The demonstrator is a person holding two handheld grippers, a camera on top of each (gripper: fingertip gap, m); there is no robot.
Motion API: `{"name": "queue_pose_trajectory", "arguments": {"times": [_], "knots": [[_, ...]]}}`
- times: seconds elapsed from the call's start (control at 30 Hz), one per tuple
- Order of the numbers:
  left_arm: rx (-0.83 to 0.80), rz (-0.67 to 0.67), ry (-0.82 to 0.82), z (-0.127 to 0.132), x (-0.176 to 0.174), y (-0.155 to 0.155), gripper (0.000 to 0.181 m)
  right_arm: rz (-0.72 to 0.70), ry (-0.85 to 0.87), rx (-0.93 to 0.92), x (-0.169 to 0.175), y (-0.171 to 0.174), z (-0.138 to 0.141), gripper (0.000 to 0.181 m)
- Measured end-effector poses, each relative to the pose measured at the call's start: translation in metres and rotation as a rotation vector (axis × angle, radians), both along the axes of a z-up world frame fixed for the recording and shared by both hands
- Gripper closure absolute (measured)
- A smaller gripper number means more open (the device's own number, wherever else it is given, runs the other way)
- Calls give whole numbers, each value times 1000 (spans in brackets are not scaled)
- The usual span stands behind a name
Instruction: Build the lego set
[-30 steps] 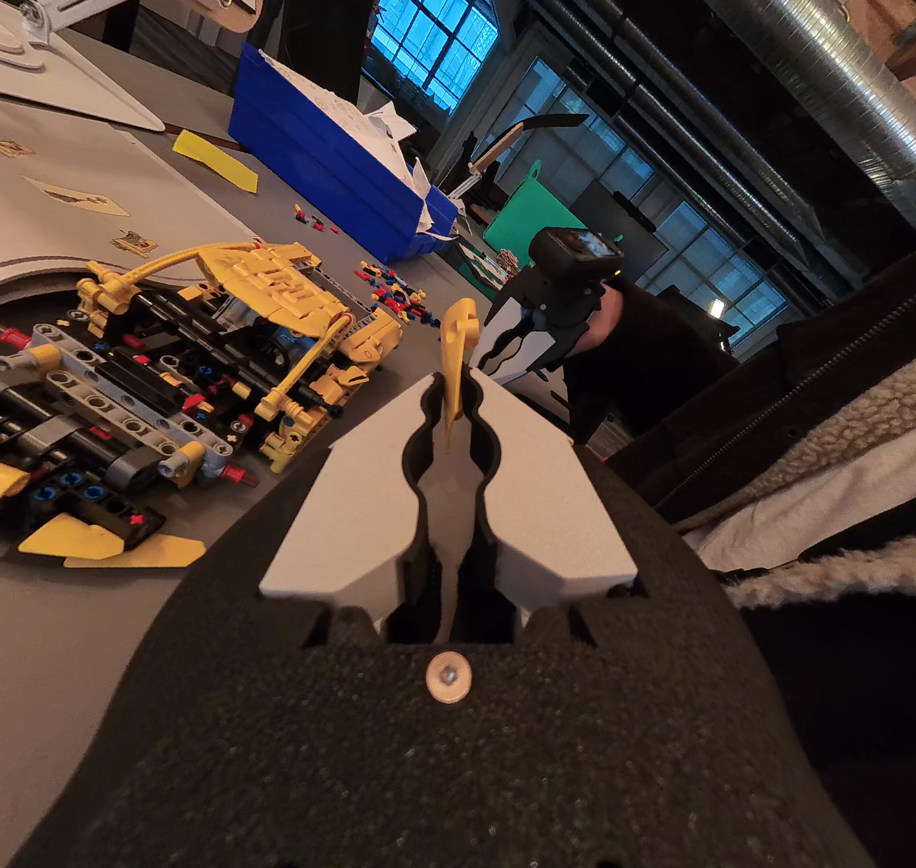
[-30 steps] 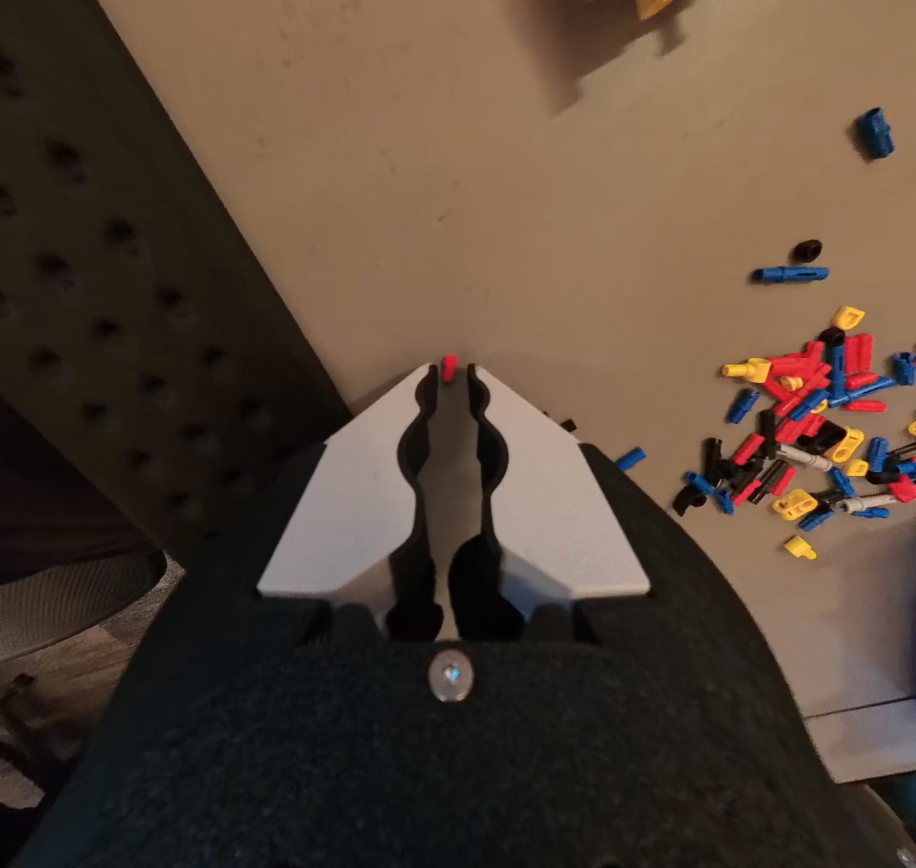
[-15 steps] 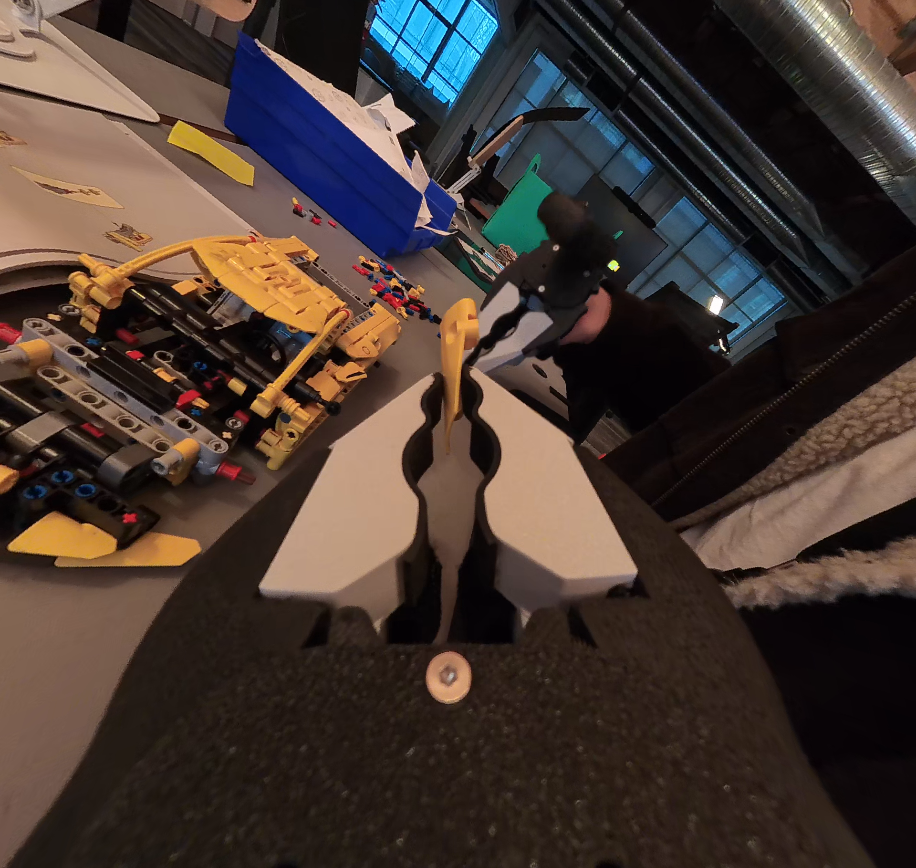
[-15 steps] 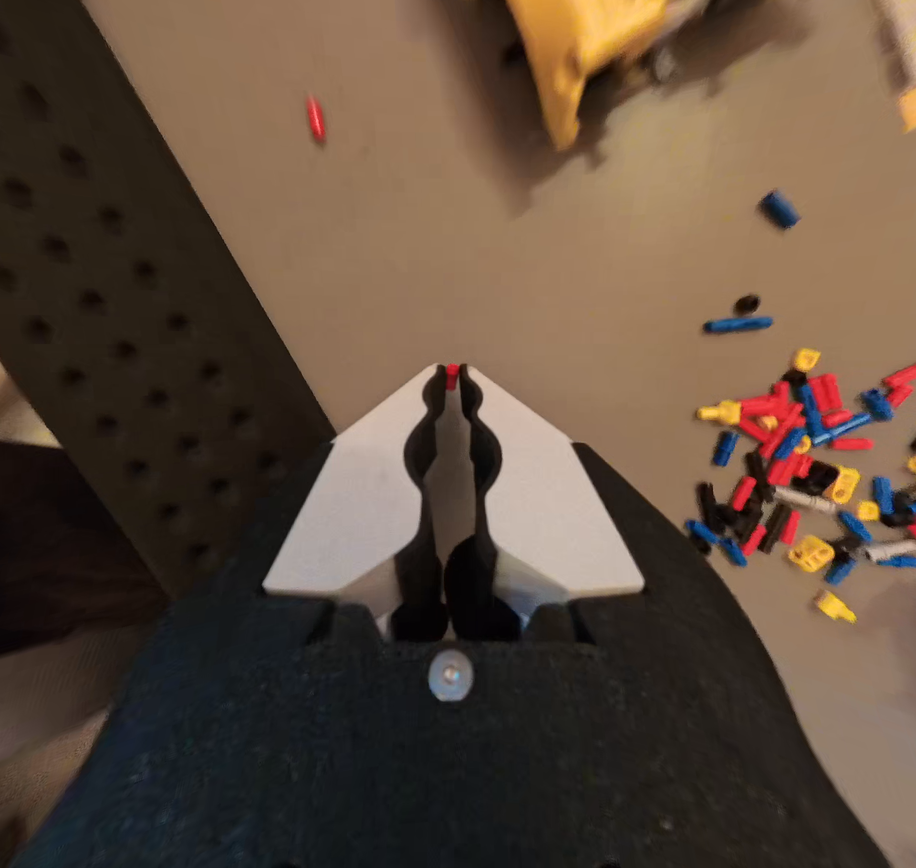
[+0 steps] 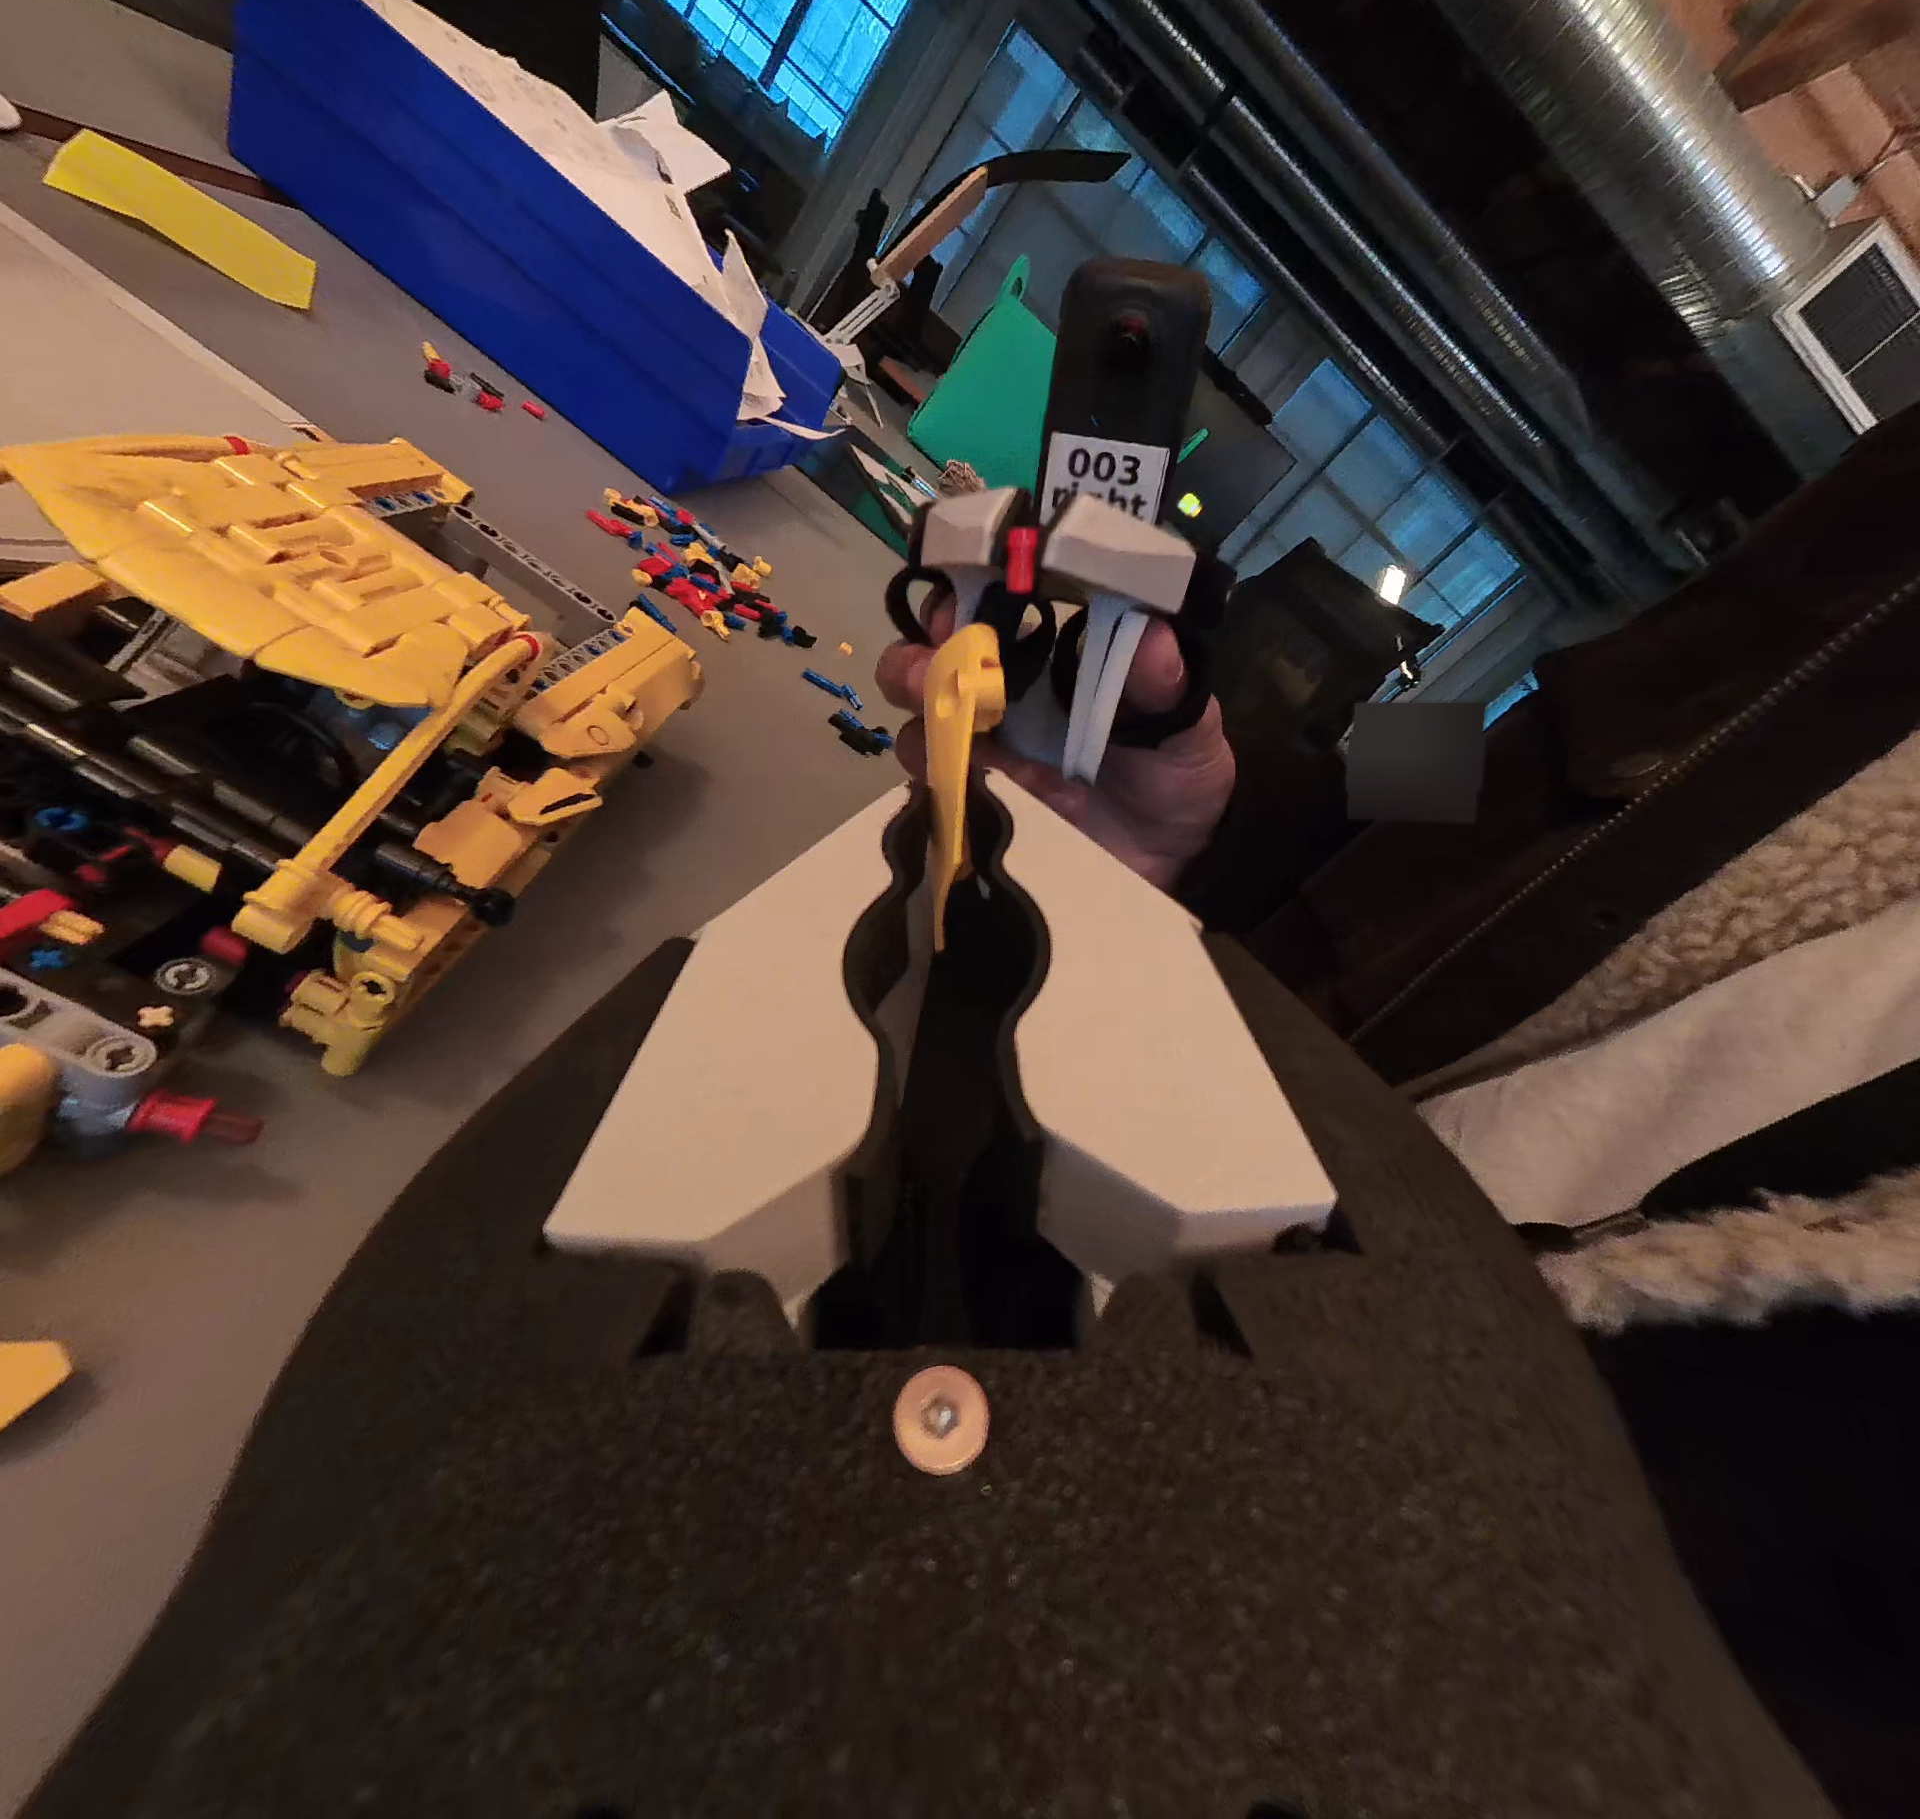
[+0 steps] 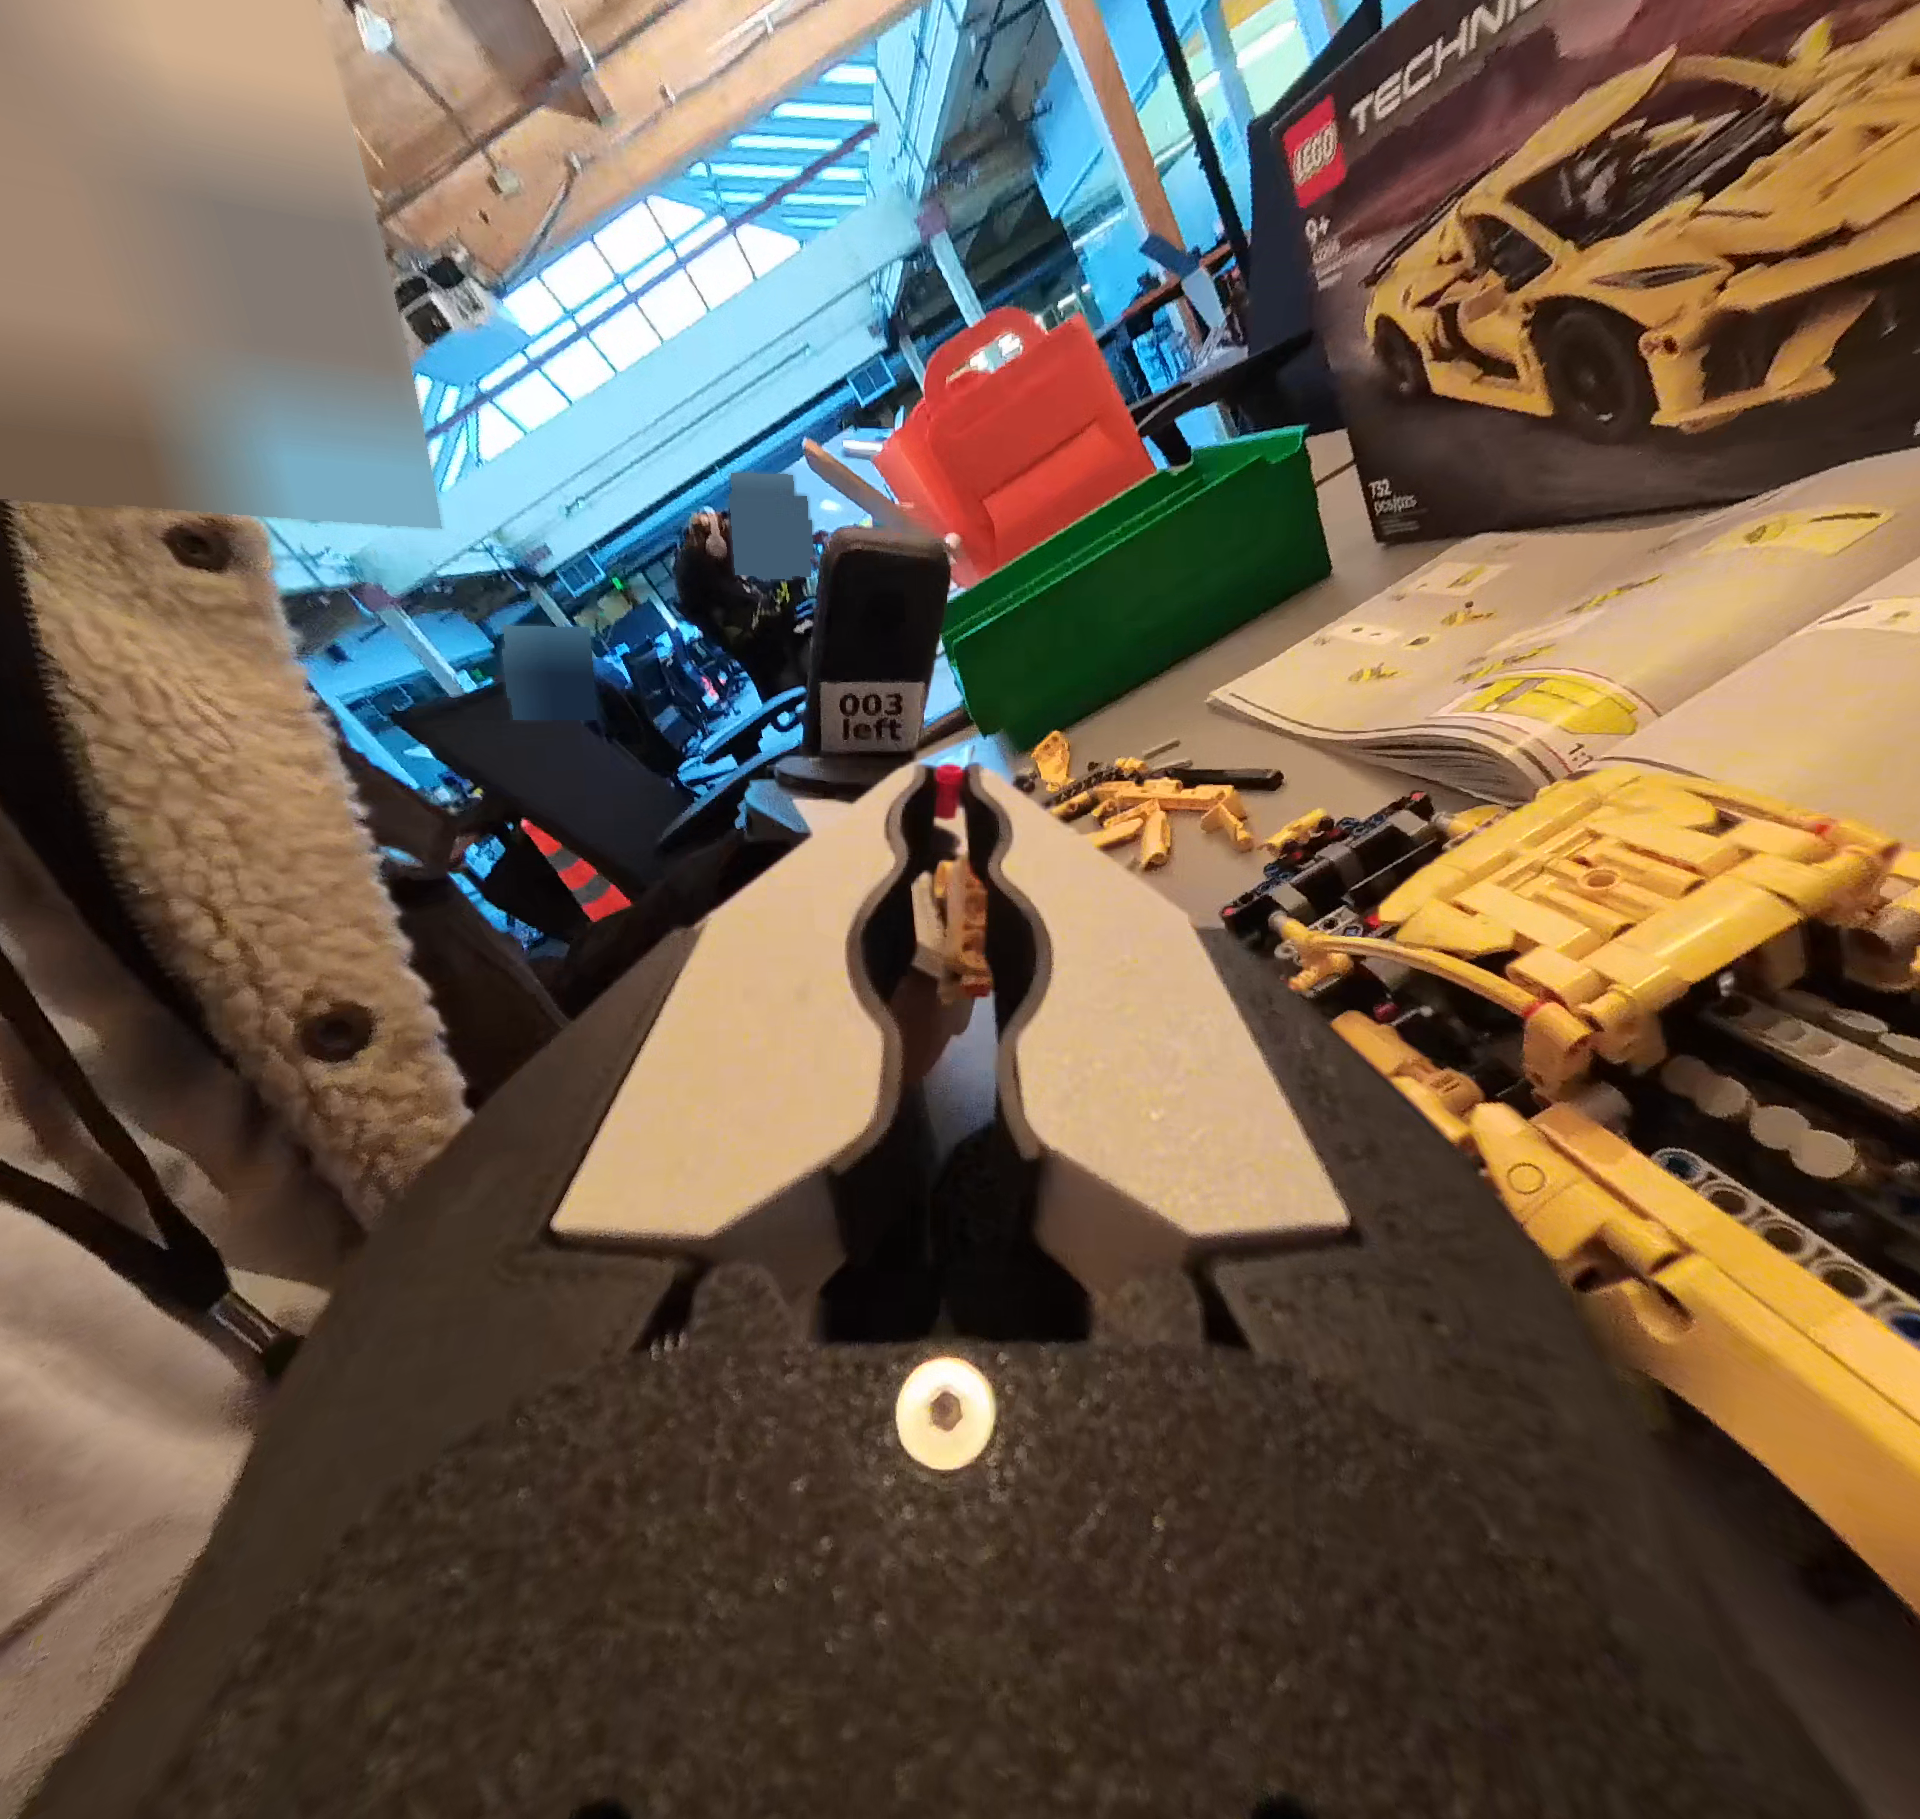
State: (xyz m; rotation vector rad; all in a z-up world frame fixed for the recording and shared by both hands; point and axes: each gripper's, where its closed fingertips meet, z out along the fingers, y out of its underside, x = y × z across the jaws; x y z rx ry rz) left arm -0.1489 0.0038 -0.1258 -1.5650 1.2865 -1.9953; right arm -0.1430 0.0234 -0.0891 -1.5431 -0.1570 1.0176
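Pinching a red pin [image 5: 1020, 558] at the tips of the right gripper [image 6: 948, 801], fingers nearly closed; clamping a curved yellow piece [image 5: 958, 730] between the left gripper [image 5: 948, 813] fingers, just below that pin. Leaving the half-built yellow car [image 5: 312, 647] on the worktop [image 5: 644, 834] left of both, chassis exposed and loose pins [image 5: 696, 574] unused beyond, so probably much remaining.

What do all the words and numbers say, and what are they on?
I don't read writing out; these things carry it.
Left wrist view: white sticker on a black camera.
Right wrist view: white sticker on a black camera.
The set box: brand marks, numbers.
The instruction booklet: too small.
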Motion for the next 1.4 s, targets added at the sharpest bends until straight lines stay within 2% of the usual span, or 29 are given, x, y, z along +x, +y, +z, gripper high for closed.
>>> {"name": "queue_pose_trajectory", "arguments": {"times": [0.27,0.47,0.7,1.03,1.2,1.4], "knots": [[8,24,-18,4,-3,6,174,2,-38,-2,-3,2,-5,177],[-103,49,-75,14,-10,21,174,-1,-31,-12,1,1,-7,177],[-67,-10,-55,11,-6,5,174,-13,-37,10,0,1,-3,177],[-217,48,-178,34,-11,26,175,2,129,16,-9,2,2,177],[-226,47,-176,33,-12,27,174,-80,250,99,7,8,24,177],[-245,111,-193,36,-5,32,175,-130,354,78,4,21,23,178]]}}
